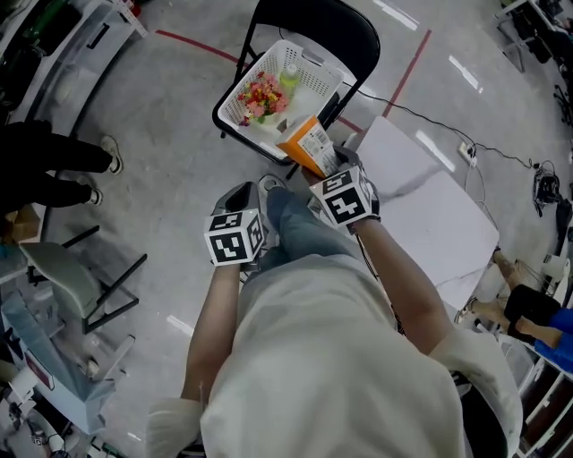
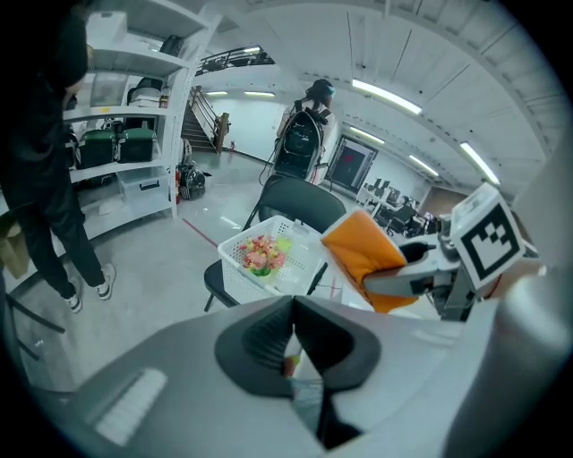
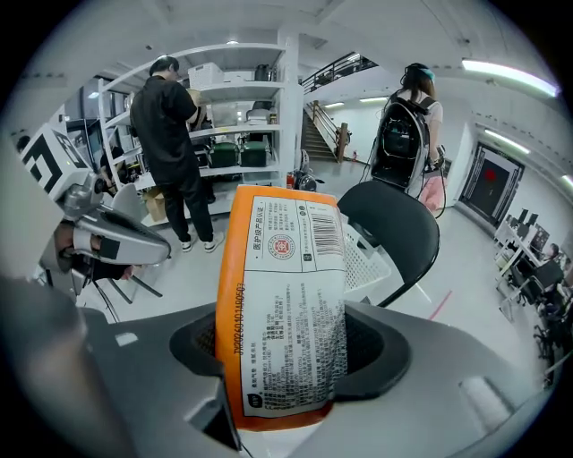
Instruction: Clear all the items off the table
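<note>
Between the pads of the right tool (image 3: 288, 351) stands an orange packet (image 3: 285, 295), pinched at its lower end, with its top reaching toward the upper centre of the right gripper view. In the head view the packet sits just above the frame's centre, at the near corner of a white basket (image 1: 315, 73) resting on a black chair (image 1: 313, 20). A bunch of flowers (image 1: 262, 94) lies inside the basket. The packet's white label carries lines of Chinese print, a barcode at its upper right, a round red emblem, and a string of digits running up its left side, too small to read with certainty. The left tool (image 2: 294, 333), lower left of the packet in the head view, has its pads pressed together on nothing. The white surface (image 1: 430, 224) lies at the right.
</note>
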`<state>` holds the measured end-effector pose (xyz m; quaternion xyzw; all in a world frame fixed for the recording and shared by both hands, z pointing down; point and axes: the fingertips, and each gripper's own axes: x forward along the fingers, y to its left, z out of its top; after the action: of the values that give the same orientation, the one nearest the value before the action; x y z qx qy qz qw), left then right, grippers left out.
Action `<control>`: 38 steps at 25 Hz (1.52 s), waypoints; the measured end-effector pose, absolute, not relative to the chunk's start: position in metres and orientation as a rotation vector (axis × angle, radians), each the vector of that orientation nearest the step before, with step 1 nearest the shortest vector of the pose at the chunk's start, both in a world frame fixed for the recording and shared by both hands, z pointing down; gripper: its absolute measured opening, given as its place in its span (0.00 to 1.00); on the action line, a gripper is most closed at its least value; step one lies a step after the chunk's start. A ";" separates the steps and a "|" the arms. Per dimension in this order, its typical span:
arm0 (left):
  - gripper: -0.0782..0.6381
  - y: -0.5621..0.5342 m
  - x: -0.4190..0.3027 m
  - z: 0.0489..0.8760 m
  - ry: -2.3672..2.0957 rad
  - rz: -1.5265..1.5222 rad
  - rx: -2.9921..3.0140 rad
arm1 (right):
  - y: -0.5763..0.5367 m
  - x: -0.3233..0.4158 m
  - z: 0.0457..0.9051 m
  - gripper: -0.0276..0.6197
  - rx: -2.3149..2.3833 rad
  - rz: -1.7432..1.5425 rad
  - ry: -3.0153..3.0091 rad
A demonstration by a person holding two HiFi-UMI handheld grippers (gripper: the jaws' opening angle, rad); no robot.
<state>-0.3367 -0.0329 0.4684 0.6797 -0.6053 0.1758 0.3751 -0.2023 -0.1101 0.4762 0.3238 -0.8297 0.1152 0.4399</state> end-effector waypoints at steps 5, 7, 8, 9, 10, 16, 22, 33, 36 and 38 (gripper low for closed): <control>0.12 -0.054 -0.352 0.475 -1.555 0.452 1.701 | -0.135 -0.224 0.484 0.51 0.761 0.294 -2.067; 0.12 -0.062 -0.357 0.478 -1.553 0.455 1.691 | -0.144 -0.231 0.488 0.50 0.744 0.296 -2.065; 0.12 -0.067 -0.359 0.480 -1.551 0.457 1.688 | -0.148 -0.233 0.491 0.51 0.736 0.297 -2.062; 0.12 -0.071 -0.361 0.481 -1.549 0.459 1.685 | -0.152 -0.236 0.494 0.50 0.727 0.298 -2.058; 0.12 -0.076 -0.363 0.483 -1.547 0.459 1.680 | -0.156 -0.239 0.496 0.51 0.717 0.299 -2.054; 0.12 -0.103 -0.377 0.491 -1.539 0.466 1.652 | -0.176 -0.260 0.514 0.51 0.652 0.317 -2.034; 0.12 -0.126 -0.391 0.501 -1.533 0.467 1.622 | -0.190 -0.281 0.534 0.51 0.593 0.338 -2.020; 0.12 -0.161 -0.405 0.522 -1.517 0.485 1.592 | -0.208 -0.306 0.570 0.51 0.521 0.394 -2.005; 0.12 -0.165 -0.406 0.527 -1.513 0.483 1.581 | -0.210 -0.309 0.578 0.51 0.508 0.405 -2.000; 0.12 -0.166 -0.406 0.531 -1.509 0.486 1.578 | -0.210 -0.312 0.583 0.51 0.497 0.405 -1.999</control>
<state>-0.4064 -0.1664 0.5311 0.6345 -0.6067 0.1953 0.4371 -0.3124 -0.2101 0.5825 0.2051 -0.8259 0.1672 0.4978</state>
